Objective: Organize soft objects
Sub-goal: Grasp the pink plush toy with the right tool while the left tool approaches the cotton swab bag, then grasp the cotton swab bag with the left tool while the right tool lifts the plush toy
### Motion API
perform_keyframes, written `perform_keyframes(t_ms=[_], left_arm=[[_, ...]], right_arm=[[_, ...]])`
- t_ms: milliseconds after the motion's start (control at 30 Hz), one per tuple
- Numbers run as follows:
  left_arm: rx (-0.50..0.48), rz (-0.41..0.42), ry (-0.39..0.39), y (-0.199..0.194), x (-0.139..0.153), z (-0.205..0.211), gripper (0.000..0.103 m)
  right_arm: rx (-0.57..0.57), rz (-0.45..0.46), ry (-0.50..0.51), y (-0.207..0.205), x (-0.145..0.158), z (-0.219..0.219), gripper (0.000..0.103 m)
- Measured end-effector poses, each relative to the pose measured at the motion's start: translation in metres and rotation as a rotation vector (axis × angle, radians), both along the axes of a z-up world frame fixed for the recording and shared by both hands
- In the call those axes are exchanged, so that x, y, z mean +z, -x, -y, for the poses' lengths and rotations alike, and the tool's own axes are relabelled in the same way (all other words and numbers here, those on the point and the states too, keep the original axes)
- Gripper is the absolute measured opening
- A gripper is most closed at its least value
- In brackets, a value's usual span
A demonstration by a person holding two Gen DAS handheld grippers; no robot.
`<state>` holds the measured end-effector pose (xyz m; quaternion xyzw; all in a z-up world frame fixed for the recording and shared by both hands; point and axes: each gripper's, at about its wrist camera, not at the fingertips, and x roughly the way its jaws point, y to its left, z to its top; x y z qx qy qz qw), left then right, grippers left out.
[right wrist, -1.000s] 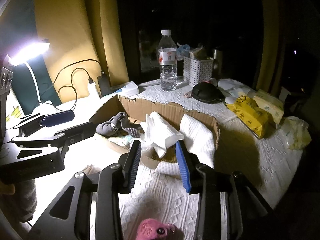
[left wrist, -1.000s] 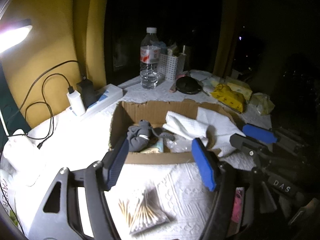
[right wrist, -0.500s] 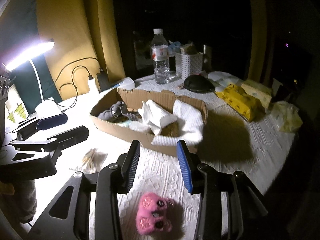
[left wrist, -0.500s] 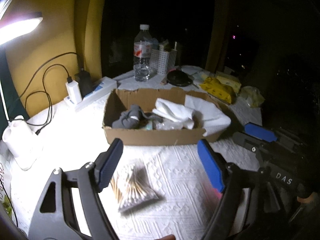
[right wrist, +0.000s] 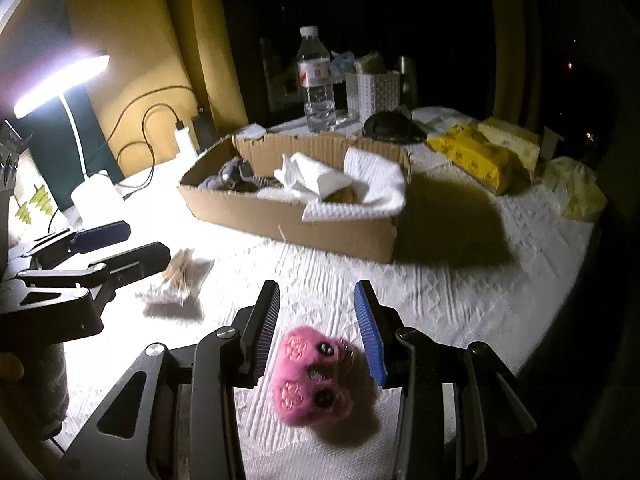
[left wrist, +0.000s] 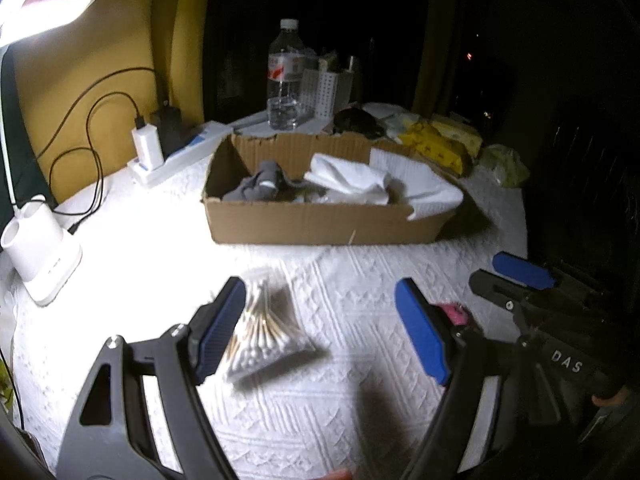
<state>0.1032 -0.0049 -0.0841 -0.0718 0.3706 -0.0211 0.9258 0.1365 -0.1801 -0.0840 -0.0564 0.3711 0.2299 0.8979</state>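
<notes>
So we count, from left to right, one bag of cotton swabs (left wrist: 262, 332), one cardboard box (left wrist: 320, 222) and one pink plush toy (right wrist: 312, 376) on the white tablecloth (left wrist: 352, 280). Inside the box lie one grey soft item (left wrist: 260, 184) and, as far as the blur allows, two white cloths (left wrist: 352, 180). Since the earlier frame both grippers have drawn back from the box, which now sits farther off. Our left gripper (left wrist: 320, 332) stands wide open and holds nothing, its left finger over the swab bag. Our right gripper (right wrist: 316, 324) is partly open and empty, with the plush toy lying between its fingers, untouched.
</notes>
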Motion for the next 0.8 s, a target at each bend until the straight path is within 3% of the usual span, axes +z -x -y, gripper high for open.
perform_keyframes(t_ms=[533,800], left_arm=[[-0.001,-0.079,-0.013,0.013,-0.030,-0.004,0.078],[0.045,-0.110,-0.028,0.010,-0.043,-0.021,0.078]], right_arm=[[-0.011,-0.099,-0.002,0.010,-0.039,0.006,0.041],[0.008,-0.124,-0.010,0.008,-0.048,0.002,0.044]])
